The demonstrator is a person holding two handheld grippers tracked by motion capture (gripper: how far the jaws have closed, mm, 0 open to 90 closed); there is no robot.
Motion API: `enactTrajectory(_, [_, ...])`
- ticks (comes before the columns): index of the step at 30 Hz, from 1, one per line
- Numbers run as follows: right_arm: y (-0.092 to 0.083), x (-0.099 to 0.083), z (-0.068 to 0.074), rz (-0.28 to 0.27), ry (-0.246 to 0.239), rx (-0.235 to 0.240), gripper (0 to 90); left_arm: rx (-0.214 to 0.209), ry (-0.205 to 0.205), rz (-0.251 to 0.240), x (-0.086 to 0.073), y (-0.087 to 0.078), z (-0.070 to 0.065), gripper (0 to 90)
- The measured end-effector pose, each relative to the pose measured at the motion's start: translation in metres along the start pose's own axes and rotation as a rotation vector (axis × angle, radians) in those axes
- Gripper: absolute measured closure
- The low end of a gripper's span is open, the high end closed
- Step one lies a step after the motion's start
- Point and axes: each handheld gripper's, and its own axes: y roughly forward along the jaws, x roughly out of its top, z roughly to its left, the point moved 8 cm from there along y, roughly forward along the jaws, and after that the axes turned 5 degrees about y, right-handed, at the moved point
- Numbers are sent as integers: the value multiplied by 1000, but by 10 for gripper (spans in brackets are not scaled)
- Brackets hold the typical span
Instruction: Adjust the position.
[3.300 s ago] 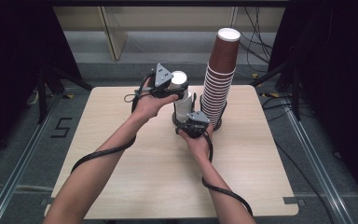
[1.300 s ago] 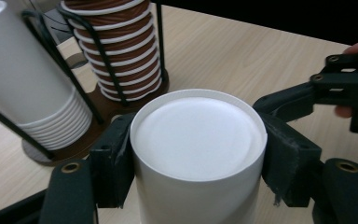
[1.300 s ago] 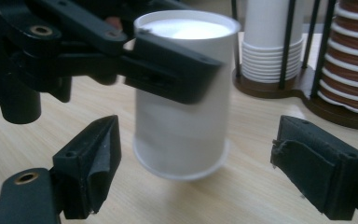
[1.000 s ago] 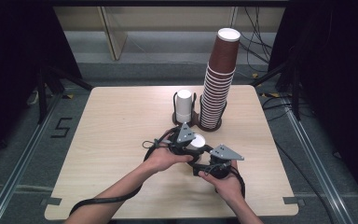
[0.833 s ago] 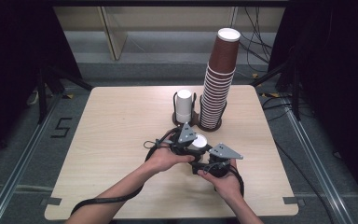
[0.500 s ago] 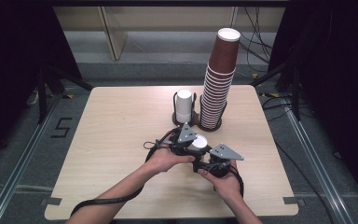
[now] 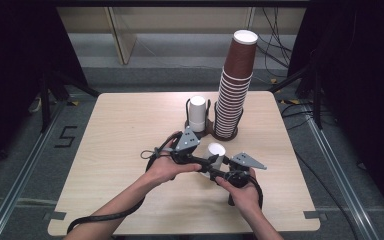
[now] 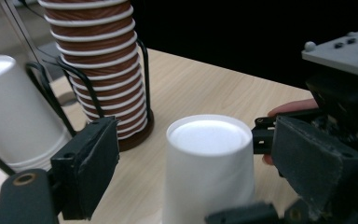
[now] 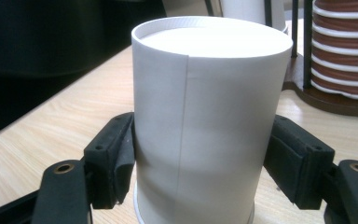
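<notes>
Cup changing hands: right gripper clamping it, left gripper opening off it; next, left backs away.

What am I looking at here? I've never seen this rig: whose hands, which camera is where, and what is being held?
A person at a wooden table holds a two-jaw tool in each hand. One camera looks down from above; one rides on each tool.

The right gripper clamps an upside-down white cup. The left gripper has just been opening; its pads stand off that same cup.

Farther back, wire holders carry another white cup and a tall brown cup stack.
</notes>
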Motion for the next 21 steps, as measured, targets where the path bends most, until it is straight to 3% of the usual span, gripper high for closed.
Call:
enactTrajectory(4, [0,3,-4,-6,76,5,298,10,43,10,-9,-11,2,145])
enactTrajectory(5, [0,3,-4,0,108,16,298,7,47,12,-12,-13,2,144])
enactTrajectory(6, [1,4,-7,-13,99,13,298,4,45,15,-14,-14,1,143])
enactTrajectory(8, [0,4,-6,-8,153,18,297,-5,57,23,-21,-17,0,140])
enactTrajectory(13, [1,5,-11,-16,175,26,296,-27,73,35,-35,-23,-6,114])
enactTrajectory(14, [1,4,-7,-5,238,33,296,-33,77,37,-38,-23,-7,106])
enactTrajectory(15, [2,5,-9,-18,216,57,296,-39,78,40,-42,-24,-9,95])
enactTrajectory(19, [2,4,-9,-7,352,90,296,-43,99,56,-54,-22,-12,56])
enactTrajectory(21, [3,4,-9,-15,390,109,296,-47,94,46,-57,-19,-13,44])
